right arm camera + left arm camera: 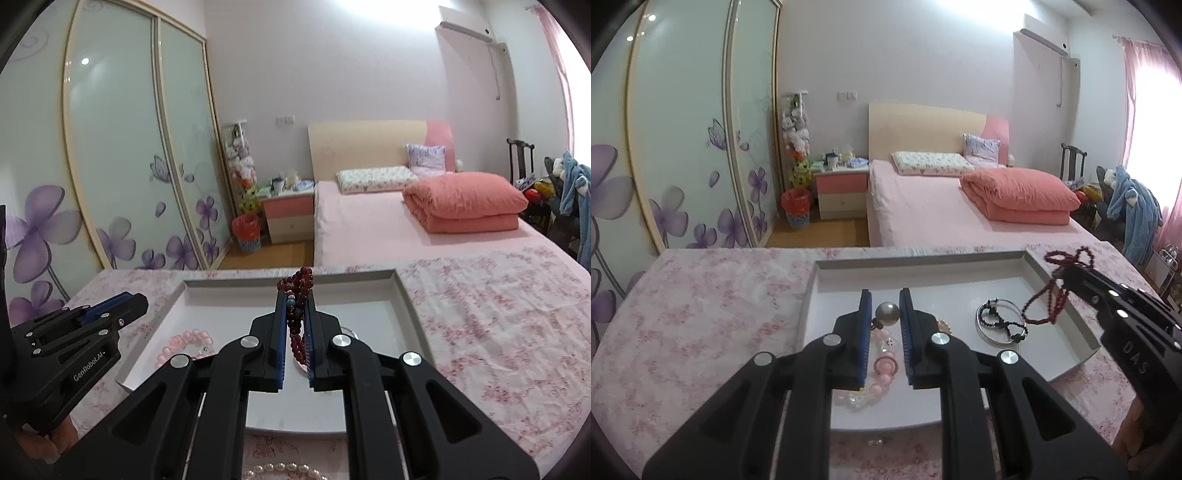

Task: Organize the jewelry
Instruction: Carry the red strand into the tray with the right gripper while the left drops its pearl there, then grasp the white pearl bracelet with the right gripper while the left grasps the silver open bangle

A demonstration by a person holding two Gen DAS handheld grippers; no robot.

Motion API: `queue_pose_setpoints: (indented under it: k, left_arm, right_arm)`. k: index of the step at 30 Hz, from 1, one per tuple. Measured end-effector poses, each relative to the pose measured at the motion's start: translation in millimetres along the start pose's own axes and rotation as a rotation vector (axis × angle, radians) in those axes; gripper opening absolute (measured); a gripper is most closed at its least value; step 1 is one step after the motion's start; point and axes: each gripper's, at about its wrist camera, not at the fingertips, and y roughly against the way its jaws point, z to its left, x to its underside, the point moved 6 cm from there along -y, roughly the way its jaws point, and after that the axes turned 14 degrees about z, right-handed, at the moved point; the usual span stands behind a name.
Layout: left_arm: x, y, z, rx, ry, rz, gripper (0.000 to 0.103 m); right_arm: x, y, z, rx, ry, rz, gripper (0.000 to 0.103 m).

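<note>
Over tray [402, 295], red beads [297, 314] between tool [295, 295] pads

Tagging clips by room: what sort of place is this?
A home bedroom: a made bed with a folded quilt, a bedside cabinet, and sliding wardrobe doors printed with flowers.

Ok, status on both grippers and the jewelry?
Right gripper shut on dark red bead strand, above white tray. Left gripper grips pink bead bracelet. Silver bangle in tray. Nothing blocking.
</note>
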Motion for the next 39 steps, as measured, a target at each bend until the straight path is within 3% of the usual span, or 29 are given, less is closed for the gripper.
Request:
queue_pose_setpoints:
  k: [6,8,10,12,18,28,34,39]
  left_arm:
    - [-1.4,-27.0,-7.9,0.034,-0.007,0.057,0.016]
    - [-0.9,-32.6,-6.1,0.039,0.004,0.073,0.017]
    - [-0.6,-35.9,-1.0,0.039,0.017,0.081,0.018]
    - [-0.8,-35.8,5.4,0.032,0.028,0.078,0.021]
    - [0.8,-27.3,32.2,0.023,0.098,0.076,0.021]
    - [30.0,-1.6,43.7,0.010,0.100,0.097,0.022]
    - [57.0,12.2,45.1,0.026,0.087,0.121,0.027]
    - [68.9,21.1,55.0,0.025,0.117,0.127,0.027]
  right_arm:
    - [1.9,-32.1,0.4,-0.033,-0.013,0.090,0.010]
    - [2.7,-40.1,-1.5,-0.050,-0.025,0.126,0.018]
    - [4.1,-40.2,-4.0,-0.057,-0.034,0.133,0.042]
    - [5.3,-35.3,-8.6,-0.049,-0.041,0.115,0.046]
    - [9.2,-23.8,-19.6,-0.041,-0.058,0.105,0.046]
    - [26.4,-2.7,-16.3,-0.038,-0.037,0.118,0.046]
    - [52.9,5.4,-20.9,-0.035,-0.017,0.193,0.046]
    - [87.2,6.1,-26.8,-0.025,0.020,0.316,0.046]
